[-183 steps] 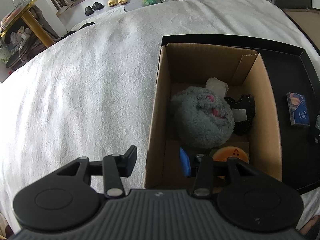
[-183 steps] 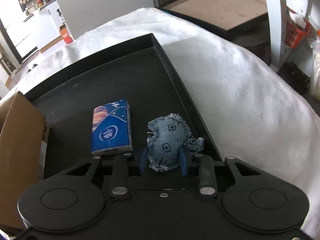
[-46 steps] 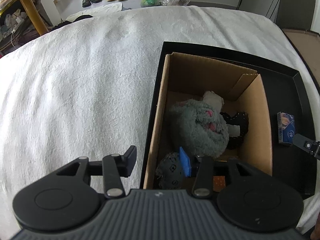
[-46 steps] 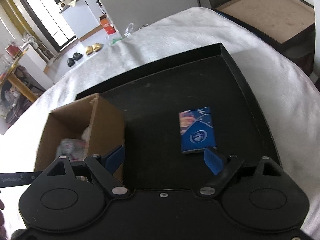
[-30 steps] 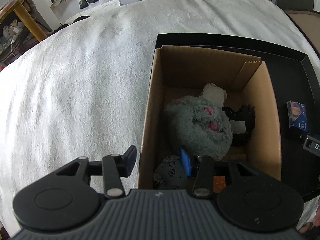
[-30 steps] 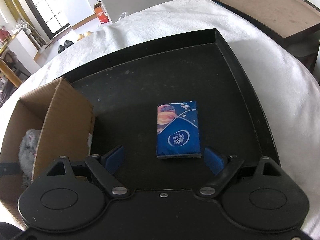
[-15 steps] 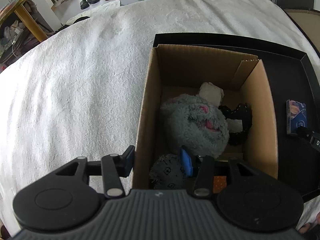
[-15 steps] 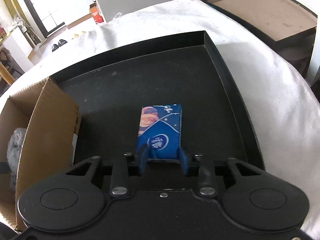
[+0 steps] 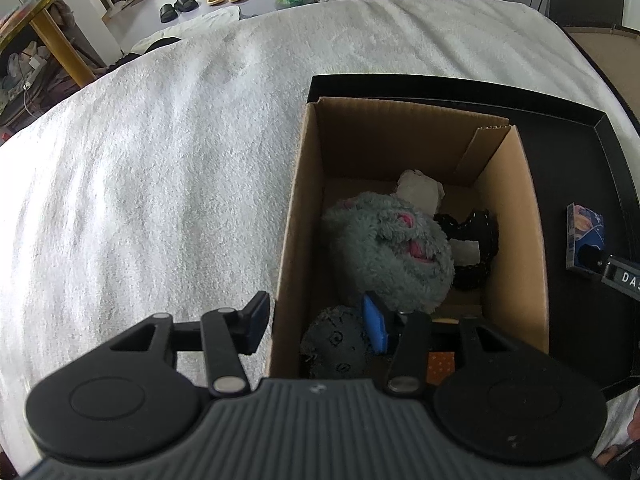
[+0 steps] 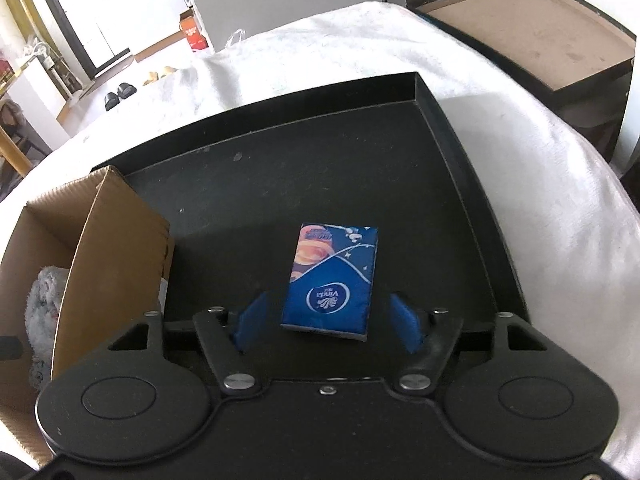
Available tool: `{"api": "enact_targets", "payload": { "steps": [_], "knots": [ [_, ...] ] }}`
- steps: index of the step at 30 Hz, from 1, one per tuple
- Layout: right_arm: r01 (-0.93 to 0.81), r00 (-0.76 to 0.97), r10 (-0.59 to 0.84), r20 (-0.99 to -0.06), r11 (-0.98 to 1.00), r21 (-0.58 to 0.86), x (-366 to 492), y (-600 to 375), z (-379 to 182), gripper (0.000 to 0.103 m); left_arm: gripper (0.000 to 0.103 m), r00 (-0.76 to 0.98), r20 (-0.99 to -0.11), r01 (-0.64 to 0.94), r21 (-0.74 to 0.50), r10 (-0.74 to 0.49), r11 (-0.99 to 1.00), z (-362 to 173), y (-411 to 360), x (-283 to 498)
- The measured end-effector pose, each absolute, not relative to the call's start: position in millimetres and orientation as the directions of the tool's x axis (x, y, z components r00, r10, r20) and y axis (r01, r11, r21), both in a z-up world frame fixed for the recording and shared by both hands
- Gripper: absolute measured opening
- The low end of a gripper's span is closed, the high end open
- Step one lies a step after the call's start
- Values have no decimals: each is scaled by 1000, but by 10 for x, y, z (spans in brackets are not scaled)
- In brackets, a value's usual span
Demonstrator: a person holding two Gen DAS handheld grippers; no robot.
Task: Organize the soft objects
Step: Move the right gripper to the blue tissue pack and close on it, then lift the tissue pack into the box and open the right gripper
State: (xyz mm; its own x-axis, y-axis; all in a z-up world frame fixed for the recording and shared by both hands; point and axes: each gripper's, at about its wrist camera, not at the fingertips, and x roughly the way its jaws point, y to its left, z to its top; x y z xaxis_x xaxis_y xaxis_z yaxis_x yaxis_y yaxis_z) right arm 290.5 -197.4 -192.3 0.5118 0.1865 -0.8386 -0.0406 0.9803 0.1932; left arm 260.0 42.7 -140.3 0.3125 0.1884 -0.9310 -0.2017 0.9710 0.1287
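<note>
Tissue pack (image 10: 330, 280) lies on the black tray (image 10: 460, 184) between the right tool's (image 10: 327, 322) just-reopened jaws, untouched; left tool (image 9: 316, 322) straddles the cardboard box (image 9: 298, 216) wall, half open, ungripped.

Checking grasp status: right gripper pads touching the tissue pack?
Apart. The right wrist view shows the right gripper open, a clear gap between each pad and the tissue pack on the tray.
</note>
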Motion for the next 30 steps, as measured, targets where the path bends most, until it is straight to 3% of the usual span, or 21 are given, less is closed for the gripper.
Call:
{"api": "enact_targets", "payload": {
  "steps": [3, 15, 17, 20, 30],
  "knots": [
    [-36, 510, 161, -845, 986, 165, 2911, -1938, -1954, 76, 49, 312, -931, -200, 129, 188, 971, -1414, 429, 2616],
    [-27, 480, 132, -867, 990, 135, 2991, -1904, -2104, 76, 49, 294, -937, -198, 135, 190, 971, -1500, 441, 2743],
    [-29, 474, 126, -871, 991, 128, 2981, -1908, -2107, 72, 49, 291, -938, -197, 136, 190, 971, -1506, 433, 2768],
    [-35, 459, 125, -880, 992, 123, 2965, -1913, -2113, 53, 49, 294, -936, -194, 138, 192, 971, -1508, 434, 2787],
    [-32, 464, 141, -874, 989, 143, 2856, -1976, -2023, 50, 50, 289, -940, -201, 126, 182, 971, -1500, 432, 2721]
  ]
}}
